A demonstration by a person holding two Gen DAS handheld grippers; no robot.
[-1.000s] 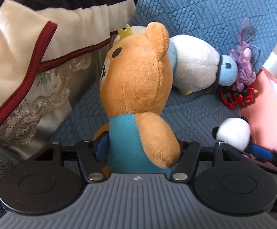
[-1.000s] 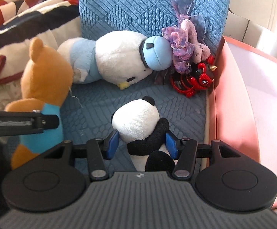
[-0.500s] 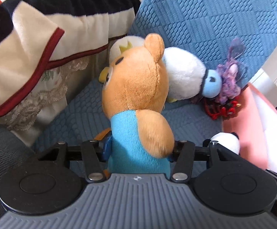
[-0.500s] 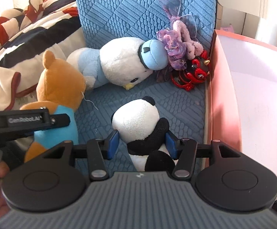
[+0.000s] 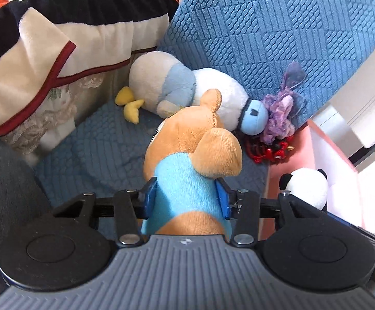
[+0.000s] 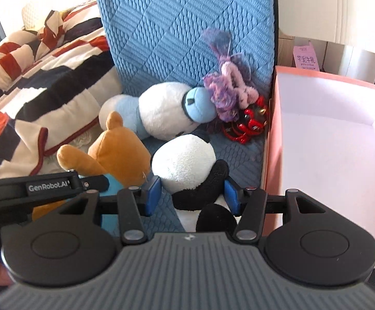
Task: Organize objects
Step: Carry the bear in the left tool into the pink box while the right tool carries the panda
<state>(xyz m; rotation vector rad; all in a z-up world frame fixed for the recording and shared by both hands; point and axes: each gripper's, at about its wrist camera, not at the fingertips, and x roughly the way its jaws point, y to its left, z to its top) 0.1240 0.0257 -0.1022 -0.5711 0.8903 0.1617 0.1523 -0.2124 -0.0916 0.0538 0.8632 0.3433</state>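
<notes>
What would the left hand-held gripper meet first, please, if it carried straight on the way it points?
Probably the white and blue plush lying against the blue backrest; the bear that the left hand-held gripper holds would likely touch first. Depth is unclear.

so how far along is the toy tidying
Nothing is boxed yet: the pink box looks empty. In hand: the left hand-held gripper clamps the bear, the right hand-held gripper the panda. Left on the seat: white-and-blue plush, purple toy, red toy.
</notes>
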